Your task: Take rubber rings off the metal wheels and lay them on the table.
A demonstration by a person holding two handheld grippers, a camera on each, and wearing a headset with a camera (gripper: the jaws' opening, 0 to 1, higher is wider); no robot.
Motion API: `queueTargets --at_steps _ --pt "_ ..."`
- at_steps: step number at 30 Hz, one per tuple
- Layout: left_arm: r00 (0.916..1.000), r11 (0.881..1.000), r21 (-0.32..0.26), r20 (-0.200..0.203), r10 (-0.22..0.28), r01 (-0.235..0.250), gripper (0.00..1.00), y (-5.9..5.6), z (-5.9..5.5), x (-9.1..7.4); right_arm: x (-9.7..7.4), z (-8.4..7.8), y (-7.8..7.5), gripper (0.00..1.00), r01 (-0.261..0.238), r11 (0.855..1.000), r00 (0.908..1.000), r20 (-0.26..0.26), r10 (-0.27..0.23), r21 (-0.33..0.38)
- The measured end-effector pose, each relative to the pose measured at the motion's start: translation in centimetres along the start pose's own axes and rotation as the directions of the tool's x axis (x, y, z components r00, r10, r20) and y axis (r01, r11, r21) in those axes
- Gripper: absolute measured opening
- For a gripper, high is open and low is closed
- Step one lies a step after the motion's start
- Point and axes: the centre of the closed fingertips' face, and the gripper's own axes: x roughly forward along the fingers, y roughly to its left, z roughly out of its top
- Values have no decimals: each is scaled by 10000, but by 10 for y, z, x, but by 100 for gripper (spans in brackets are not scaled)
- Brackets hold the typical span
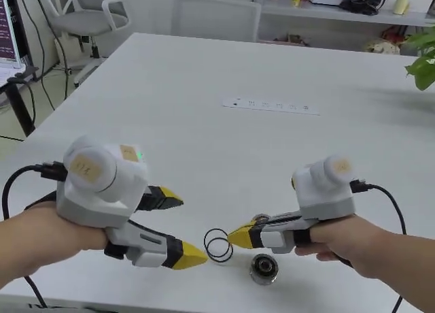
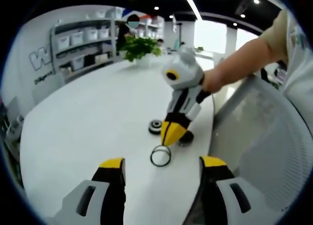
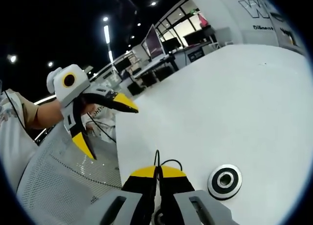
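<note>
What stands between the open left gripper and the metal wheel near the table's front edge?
The rubber rings lie flat on the table between the left gripper and that metal wheel, and the right gripper, its jaws shut, points at them.

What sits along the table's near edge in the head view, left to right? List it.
left gripper → rubber rings → metal wheel
</note>
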Motion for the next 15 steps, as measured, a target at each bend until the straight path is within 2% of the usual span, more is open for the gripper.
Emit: queueTargets --at_steps 15 --pt "9998 9999 -124 -176 12 -14 61 -1 -7 2 3 -13 -13 0 437 9989 9984 -355 -431 159"
